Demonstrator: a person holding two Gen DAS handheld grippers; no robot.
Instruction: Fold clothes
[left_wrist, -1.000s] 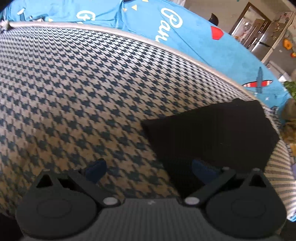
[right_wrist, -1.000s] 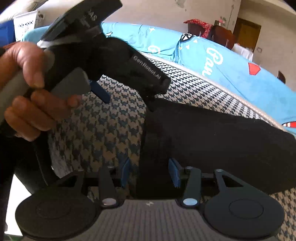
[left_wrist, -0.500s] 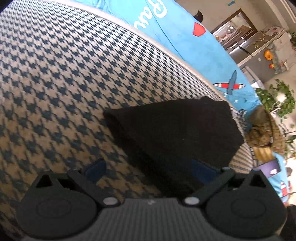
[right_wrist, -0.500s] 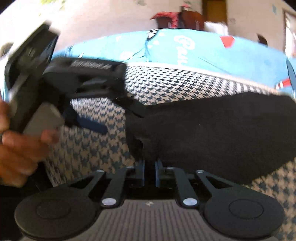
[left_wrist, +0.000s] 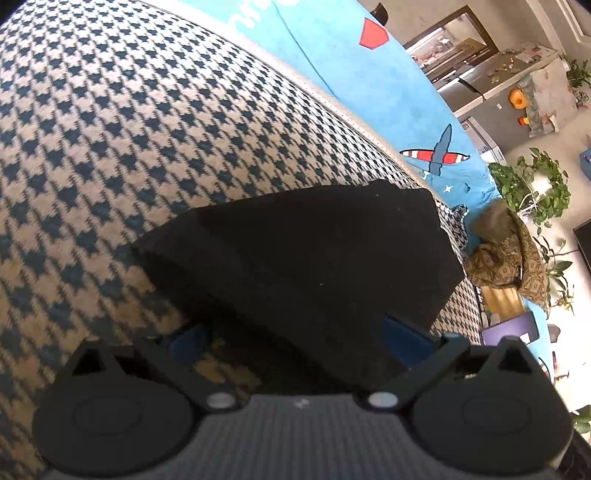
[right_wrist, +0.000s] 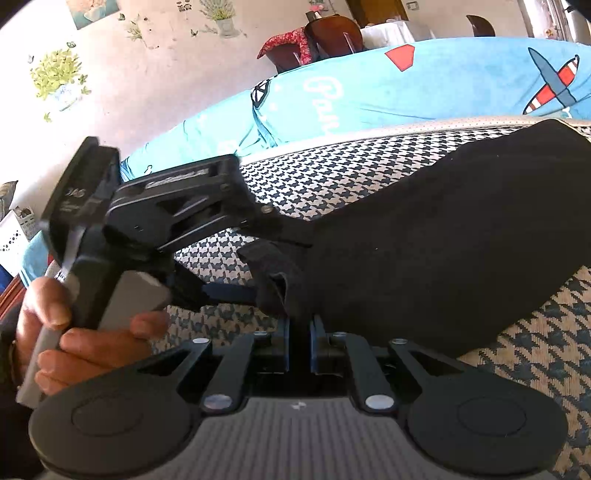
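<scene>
Right gripper (right_wrist: 299, 341) now clamped tight on the near edge of the black garment (right_wrist: 443, 251), where a second ago spread apart on either side of that edge. Left gripper (left_wrist: 295, 339) spread wide, blue pads straddling the garment's near corner without pinching it; swung since a second ago from the bare cushion to face the cloth squarely. Seen from the right wrist, held in a hand (right_wrist: 74, 332), reaching toward the same corner. Garment lying as a dark, compact slab on the houndstooth cushion (left_wrist: 147, 129), toward its right end, short of the far piped edge, blue cover (left_wrist: 369, 81) beyond. Probably one edge secured, a second hold being lined up for lifting or turning a fold.
</scene>
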